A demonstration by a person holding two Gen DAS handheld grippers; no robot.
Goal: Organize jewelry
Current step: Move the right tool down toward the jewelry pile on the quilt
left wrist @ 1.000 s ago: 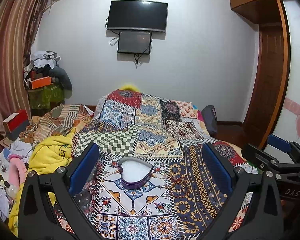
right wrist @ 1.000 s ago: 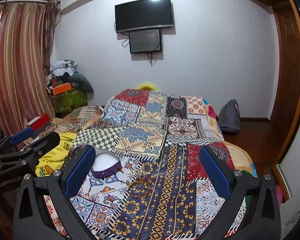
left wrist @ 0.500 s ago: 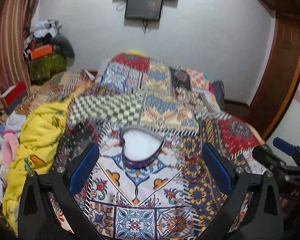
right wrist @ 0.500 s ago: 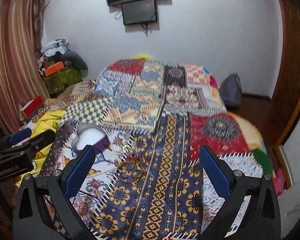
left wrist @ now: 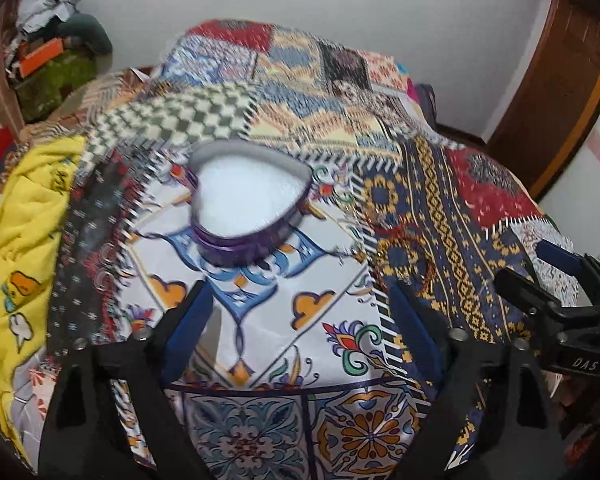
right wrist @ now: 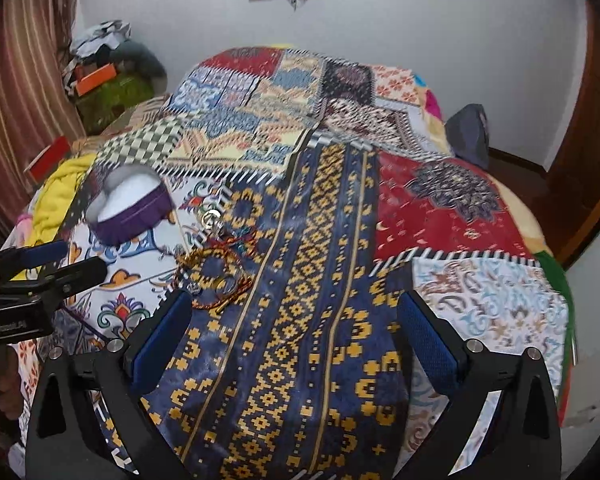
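Observation:
A purple heart-shaped box [left wrist: 249,208] with a white lining lies open on the patchwork bedspread [left wrist: 332,312], a little ahead of my open left gripper [left wrist: 300,332]. The same box [right wrist: 130,208] shows at the left of the right wrist view. A tangle of bracelets, beads and red cord [right wrist: 216,268] lies on the blue and yellow strip, just ahead of the left finger of my open right gripper [right wrist: 298,344]. That jewelry [left wrist: 404,248] sits to the right of the box in the left wrist view. Both grippers hold nothing.
A yellow blanket [left wrist: 28,240] is bunched along the bed's left side. Piled clothes and boxes [right wrist: 108,76] stand in the far left corner by the striped curtain [right wrist: 16,80]. A dark bag [right wrist: 468,132] rests at the bed's far right, near a wooden door [left wrist: 560,92].
Both grippers have tipped downward and moved closer to the bed. The box and the jewelry now look larger and nearer, and the wall screens have slid to the top edge.

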